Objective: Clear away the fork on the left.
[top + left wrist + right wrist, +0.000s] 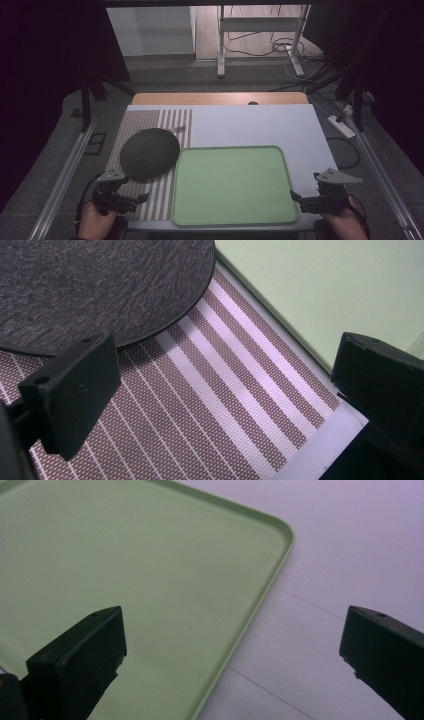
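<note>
Basically, dark round mat (149, 152) lies on the striped placemat (161, 122), touching the green tray (232, 150) at its left rim, I think. Left gripper (131, 199) sits just below it, jaws apart, clearly nearer; right gripper (301, 198) also gaping, well apart.

I hold my left gripper (131, 200) low in my left hand (95, 224). Its two black jaws are wide apart with nothing between them. My right gripper (301, 199) sits in my right hand (345, 225), far across from the left one. Its jaws gape wide too.
</note>
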A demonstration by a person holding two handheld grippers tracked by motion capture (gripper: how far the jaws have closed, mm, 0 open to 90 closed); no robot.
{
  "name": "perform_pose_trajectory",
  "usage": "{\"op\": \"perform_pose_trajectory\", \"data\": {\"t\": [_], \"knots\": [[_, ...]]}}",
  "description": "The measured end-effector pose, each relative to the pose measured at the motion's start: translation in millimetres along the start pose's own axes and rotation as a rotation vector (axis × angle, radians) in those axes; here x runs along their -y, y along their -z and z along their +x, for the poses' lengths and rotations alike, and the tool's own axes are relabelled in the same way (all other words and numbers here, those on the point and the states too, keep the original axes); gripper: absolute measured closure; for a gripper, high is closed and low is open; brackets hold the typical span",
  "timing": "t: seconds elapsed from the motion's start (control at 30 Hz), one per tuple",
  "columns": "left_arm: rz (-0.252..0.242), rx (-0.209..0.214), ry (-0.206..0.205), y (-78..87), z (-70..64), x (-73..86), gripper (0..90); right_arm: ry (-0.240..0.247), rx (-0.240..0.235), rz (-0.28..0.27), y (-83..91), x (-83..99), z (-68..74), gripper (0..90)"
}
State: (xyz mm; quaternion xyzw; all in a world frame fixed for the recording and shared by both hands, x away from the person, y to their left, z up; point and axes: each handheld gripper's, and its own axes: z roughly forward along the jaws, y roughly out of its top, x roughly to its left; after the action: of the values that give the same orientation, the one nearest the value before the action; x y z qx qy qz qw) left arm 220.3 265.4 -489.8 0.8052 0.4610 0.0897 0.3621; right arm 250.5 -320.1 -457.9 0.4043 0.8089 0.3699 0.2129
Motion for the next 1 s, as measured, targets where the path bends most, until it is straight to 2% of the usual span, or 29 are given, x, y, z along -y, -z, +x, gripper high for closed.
{"op": "perform_pose_trajectory", "data": {"t": [0.23,0.43,0.77,1.0], "knots": [[-0.036,-0.005,-0.020,0.1,-0.4,-2.2,0.0,0.014,-0.008,0.017,-1.5,-0.8,0.9,0.0],[-0.037,-0.017,-0.053,-2.5,-0.9,-8.1,0.0,0.023,-0.006,0.020,-3.0,-1.6,-0.2,0.0],[-0.049,0.021,-0.067,-11.5,6.5,-16.8,0.0,0.028,-0.004,0.023,-6.7,-2.7,-1.0,0.0],[-0.047,0.027,-0.066,-18.0,14.5,-21.0,0.0,0.012,-0.006,0.018,-6.0,-2.1,-2.0,0.0]]}}
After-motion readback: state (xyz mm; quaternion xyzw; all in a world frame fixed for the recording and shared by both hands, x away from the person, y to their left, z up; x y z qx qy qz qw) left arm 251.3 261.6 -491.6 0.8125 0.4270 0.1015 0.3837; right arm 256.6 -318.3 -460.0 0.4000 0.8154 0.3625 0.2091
